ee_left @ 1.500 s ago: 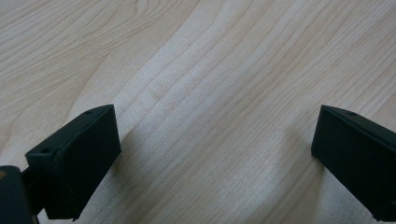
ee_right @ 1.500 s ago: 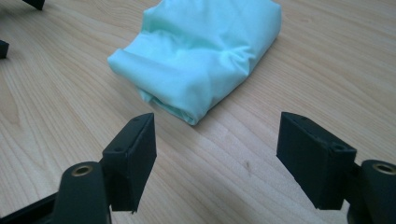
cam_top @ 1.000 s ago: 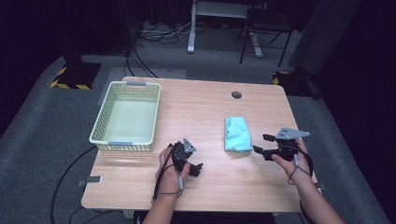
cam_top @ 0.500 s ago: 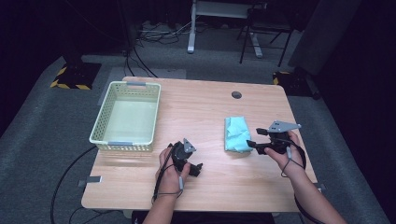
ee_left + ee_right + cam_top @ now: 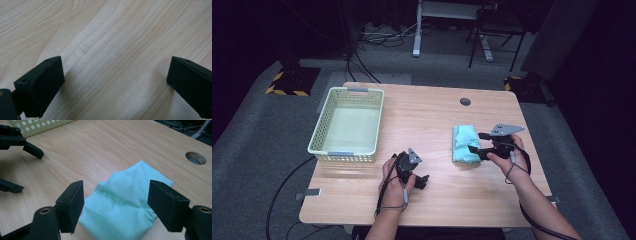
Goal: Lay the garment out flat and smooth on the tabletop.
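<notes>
Cloth: mint-green, folded into a puffy bundle, lies flat on the table, right of centre in the high view. In the right gripper view the cloth takes up the lower centre of the frame, its rounded end toward the camera.

Right gripper: in the high view it sits at the cloth's lower right edge, jaws pointing left at the bundle, grey plate on top. In the right gripper view its jaws stand wide apart, one on each side of the cloth's near end. The pads are not pressing on the fabric and there is a gap on both sides, so it is open and the cloth is not gripped. The right hand holds it from the right, forearm entering from the lower right corner.

Left gripper: lower centre of the high view, well apart from the cloth, resting low on the table in the left hand. In the left gripper view its jaws are spread to the frame's left and right edges with bare wood grain between them. Open, nothing held.

Basket: pale yellow-green, perforated walls, upper left part of the table, well apart from the cloth. A corner of it shows at the top left of the right gripper view.

Cable hole: round, on the table above the cloth in the high view; upper right in the right gripper view.
</notes>
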`<state>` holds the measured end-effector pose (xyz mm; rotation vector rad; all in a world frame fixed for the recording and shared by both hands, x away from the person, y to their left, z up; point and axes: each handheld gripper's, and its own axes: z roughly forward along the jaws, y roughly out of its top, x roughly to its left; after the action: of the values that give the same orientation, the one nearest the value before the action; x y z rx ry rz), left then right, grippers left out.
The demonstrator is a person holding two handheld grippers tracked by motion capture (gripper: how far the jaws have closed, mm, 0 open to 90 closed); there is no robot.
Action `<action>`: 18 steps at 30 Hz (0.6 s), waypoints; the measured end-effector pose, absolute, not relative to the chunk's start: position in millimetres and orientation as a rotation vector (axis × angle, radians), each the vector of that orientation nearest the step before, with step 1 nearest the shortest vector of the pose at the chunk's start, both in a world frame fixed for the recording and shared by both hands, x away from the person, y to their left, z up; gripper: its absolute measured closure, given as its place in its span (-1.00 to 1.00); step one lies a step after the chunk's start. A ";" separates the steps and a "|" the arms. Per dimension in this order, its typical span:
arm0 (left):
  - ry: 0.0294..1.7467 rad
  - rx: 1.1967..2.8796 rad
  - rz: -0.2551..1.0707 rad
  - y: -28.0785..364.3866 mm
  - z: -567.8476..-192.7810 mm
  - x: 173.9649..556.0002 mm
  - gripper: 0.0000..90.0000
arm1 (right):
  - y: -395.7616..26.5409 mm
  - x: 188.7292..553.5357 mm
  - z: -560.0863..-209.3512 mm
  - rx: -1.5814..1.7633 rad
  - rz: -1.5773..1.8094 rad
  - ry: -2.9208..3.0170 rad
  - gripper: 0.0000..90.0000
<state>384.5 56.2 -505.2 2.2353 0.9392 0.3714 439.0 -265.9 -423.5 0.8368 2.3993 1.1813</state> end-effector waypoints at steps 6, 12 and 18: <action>0.939 2.235 0.371 56.2 -505.2 384.5 -0.97 | -256.0 446.2 -430.7 0.838 1.152 2.416 -0.34; 0.939 2.235 0.371 56.2 -505.2 384.5 -0.97 | -247.0 452.4 -437.6 0.843 1.139 2.434 -0.35; 0.939 2.235 0.371 56.2 -505.2 384.6 -0.97 | -238.8 457.3 -444.5 0.847 1.116 2.451 -0.35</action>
<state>384.6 56.2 -505.2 2.2352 0.9388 0.3711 457.3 -238.8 -444.5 0.8473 2.4507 1.1161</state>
